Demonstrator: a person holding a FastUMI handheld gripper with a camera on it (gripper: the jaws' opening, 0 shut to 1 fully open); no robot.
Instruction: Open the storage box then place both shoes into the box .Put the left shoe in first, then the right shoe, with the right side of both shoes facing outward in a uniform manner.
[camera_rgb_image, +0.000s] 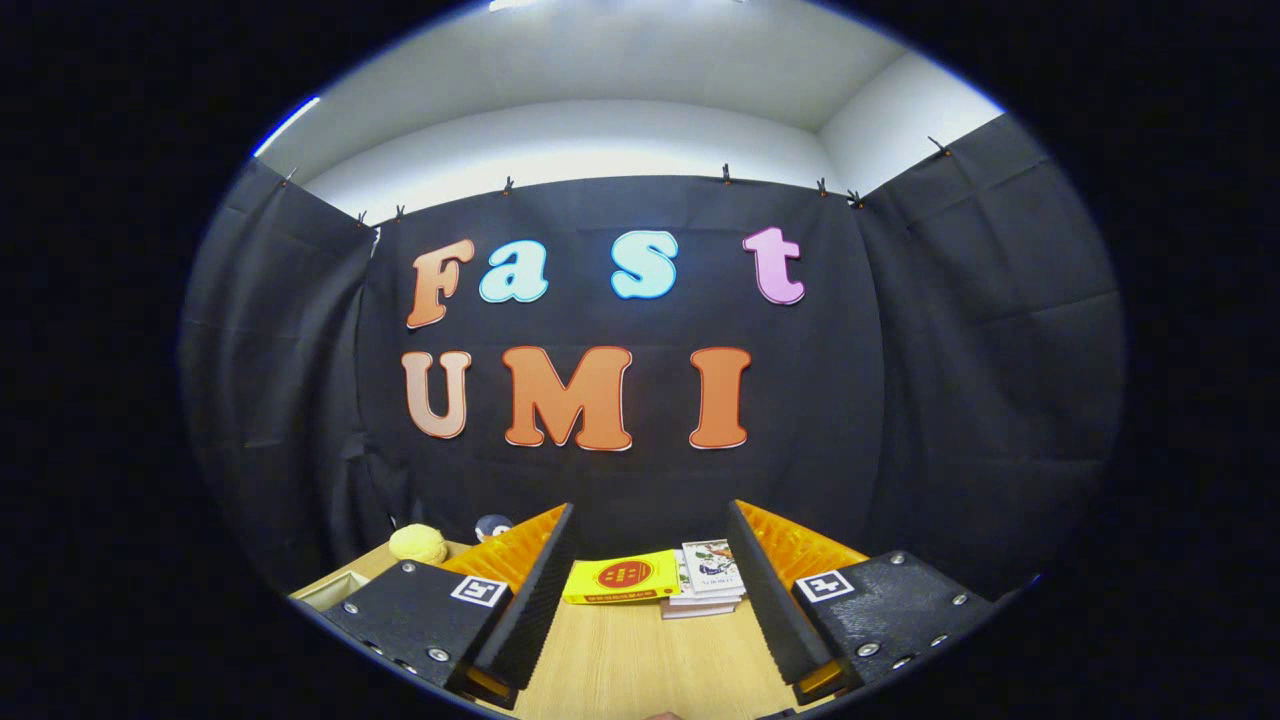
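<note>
- Gripper view: hand-held gripper (650, 580) level over the desk (640, 660), fingers wide apart, nothing between them.
- Beyond the fingers: one yellow book (620, 580) beside one small stack of books (708, 585).
- Far left: one yellow plush (418, 543), one dark round thing (493, 525).
- Box and shoes: whereabouts impossible to tell from here, so no bearing yet.

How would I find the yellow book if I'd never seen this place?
Start at the wooden table in front of the black cloth wall. The tongs are open, and at the table's far edge, beyond their two fingers, lies a small stack of books. The yellow book lies flat just left of that stack, bright yellow with a red round mark on its cover, unlike the pale books beside it.
</note>
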